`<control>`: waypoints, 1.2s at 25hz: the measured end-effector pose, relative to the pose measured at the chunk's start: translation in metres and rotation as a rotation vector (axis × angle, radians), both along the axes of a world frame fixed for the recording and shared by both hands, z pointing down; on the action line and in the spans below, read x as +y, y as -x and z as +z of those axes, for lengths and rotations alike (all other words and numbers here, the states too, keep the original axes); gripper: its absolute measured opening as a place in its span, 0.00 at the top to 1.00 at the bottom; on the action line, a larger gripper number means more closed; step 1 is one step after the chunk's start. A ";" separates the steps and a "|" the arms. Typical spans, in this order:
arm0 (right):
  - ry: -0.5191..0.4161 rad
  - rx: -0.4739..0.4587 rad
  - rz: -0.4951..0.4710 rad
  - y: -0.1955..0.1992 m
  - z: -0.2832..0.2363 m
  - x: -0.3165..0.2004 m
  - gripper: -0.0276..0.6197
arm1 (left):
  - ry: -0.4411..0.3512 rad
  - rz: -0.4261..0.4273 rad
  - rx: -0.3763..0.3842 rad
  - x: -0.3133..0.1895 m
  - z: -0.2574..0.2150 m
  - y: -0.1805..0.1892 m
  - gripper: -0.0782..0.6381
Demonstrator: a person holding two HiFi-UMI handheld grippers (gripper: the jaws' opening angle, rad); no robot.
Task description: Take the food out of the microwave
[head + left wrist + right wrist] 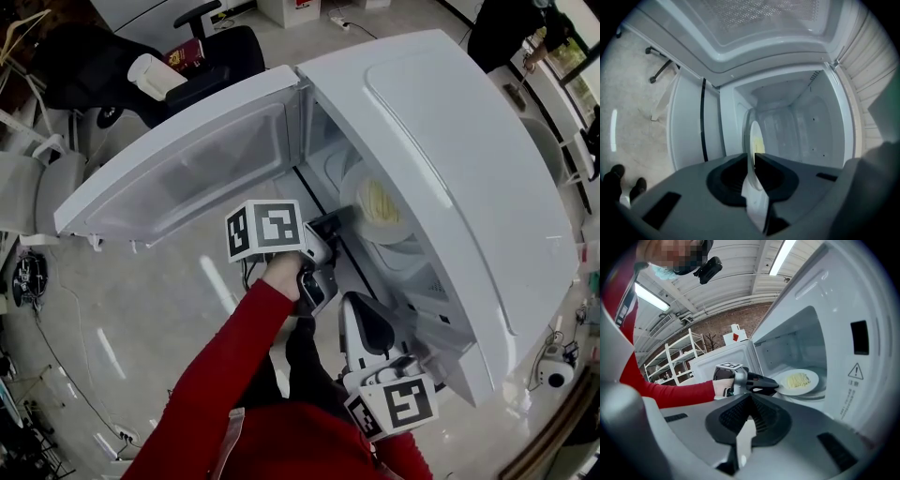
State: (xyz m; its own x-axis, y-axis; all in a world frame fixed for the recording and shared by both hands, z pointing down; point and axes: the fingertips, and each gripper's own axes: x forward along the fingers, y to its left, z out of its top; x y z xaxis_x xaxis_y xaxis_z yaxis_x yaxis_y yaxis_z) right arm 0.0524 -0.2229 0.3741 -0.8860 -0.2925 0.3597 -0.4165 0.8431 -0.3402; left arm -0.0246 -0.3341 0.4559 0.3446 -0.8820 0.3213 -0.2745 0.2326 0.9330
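A white microwave (469, 178) stands with its door (178, 164) swung wide open to the left. Inside it a white plate (367, 217) carries pale yellow food (379, 199). My left gripper (341, 221) reaches into the opening and is shut on the plate's near rim. In the left gripper view the plate (753, 140) is edge-on between the jaws. From the right gripper view I see the left gripper (775, 386) pinching the plate (808, 382). My right gripper (356, 305) hangs outside below the opening, shut and holding nothing.
A black office chair (220, 47) with a white roll (155, 75) on it stands behind the door. A white chair (37, 183) is at the left, and cables (56, 356) lie on the floor. White shelving (679, 357) shows in the right gripper view.
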 end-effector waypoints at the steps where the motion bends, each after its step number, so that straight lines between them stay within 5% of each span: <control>1: 0.001 0.001 -0.002 0.000 0.000 -0.001 0.94 | -0.002 -0.004 0.014 0.000 0.000 -0.001 0.81; 30: -0.002 0.016 -0.125 0.013 0.004 0.018 0.94 | -0.143 -0.154 0.173 0.054 -0.013 0.023 0.87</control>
State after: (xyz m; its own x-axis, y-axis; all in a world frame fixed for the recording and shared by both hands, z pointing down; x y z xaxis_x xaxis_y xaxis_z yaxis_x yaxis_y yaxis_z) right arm 0.0398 -0.2045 0.3782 -0.9098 -0.1809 0.3736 -0.3135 0.8893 -0.3329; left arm -0.0474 -0.2798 0.4427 0.2422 -0.9604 0.1374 -0.0797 0.1215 0.9894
